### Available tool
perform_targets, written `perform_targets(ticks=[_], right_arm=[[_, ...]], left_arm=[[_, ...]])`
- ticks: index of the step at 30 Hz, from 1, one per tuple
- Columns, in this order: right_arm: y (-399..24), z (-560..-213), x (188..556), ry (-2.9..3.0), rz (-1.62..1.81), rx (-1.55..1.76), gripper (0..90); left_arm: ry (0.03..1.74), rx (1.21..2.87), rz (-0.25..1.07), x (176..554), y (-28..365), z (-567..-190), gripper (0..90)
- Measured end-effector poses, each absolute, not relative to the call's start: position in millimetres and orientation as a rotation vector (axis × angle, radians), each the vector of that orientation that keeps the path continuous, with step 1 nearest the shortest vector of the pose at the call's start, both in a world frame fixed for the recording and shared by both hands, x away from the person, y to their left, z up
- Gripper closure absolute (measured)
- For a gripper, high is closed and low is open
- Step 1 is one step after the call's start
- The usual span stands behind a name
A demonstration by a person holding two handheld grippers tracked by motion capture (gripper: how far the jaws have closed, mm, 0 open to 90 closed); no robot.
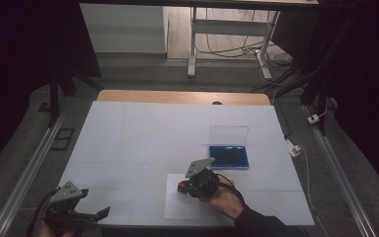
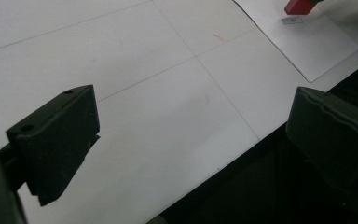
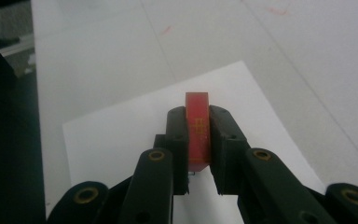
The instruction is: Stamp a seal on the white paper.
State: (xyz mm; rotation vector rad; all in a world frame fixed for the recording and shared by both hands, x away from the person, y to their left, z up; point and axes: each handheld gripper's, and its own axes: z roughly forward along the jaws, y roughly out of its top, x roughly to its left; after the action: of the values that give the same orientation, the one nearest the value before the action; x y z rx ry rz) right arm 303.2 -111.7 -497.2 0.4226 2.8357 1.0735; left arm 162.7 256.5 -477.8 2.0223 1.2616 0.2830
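Near the front edge of the counter (image 1: pixel 128 128), on a white sheet of paper (image 1: pixel 175 207), we hold a red stamp (image 3: pixel 197 130) in our right tongs (image 3: pixel 198 140), the 2 black pads pressed flat against its sides. From the right gripper view the stamp stands upright between the pads, its top face above them, and the sheet lies under it. Whether its base touches the sheet we cannot tell. From the high view the right tongs (image 1: pixel 183 187) point toward the left side of the counter, with the stamp (image 1: pixel 181 186) showing as a small red patch at their tip.

Just beyond and to the right of the sheet sits a blue ink pad (image 1: pixel 229 156) with its clear lid (image 1: pixel 228 135) standing up behind it.

Our left tongs (image 1: pixel 103 212) hang at the near left corner of the counter, well apart from the sheet. Their pads stand wide with nothing between them. From the left gripper view the red stamp (image 2: pixel 299 6) sits at the far top edge, beside a small printed mark (image 2: pixel 292 20) on the paper (image 2: pixel 317 46)
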Motion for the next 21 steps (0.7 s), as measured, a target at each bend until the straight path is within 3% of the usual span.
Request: perform_targets(ticks=[21], right_arm=[[-125.9, -475.6, 305.7, 2.787, 1.177, 0.516, 79.6]], left_arm=[[1.263, 2.021, 0.283, 162.9, 256.5, -477.7, 3.0]])
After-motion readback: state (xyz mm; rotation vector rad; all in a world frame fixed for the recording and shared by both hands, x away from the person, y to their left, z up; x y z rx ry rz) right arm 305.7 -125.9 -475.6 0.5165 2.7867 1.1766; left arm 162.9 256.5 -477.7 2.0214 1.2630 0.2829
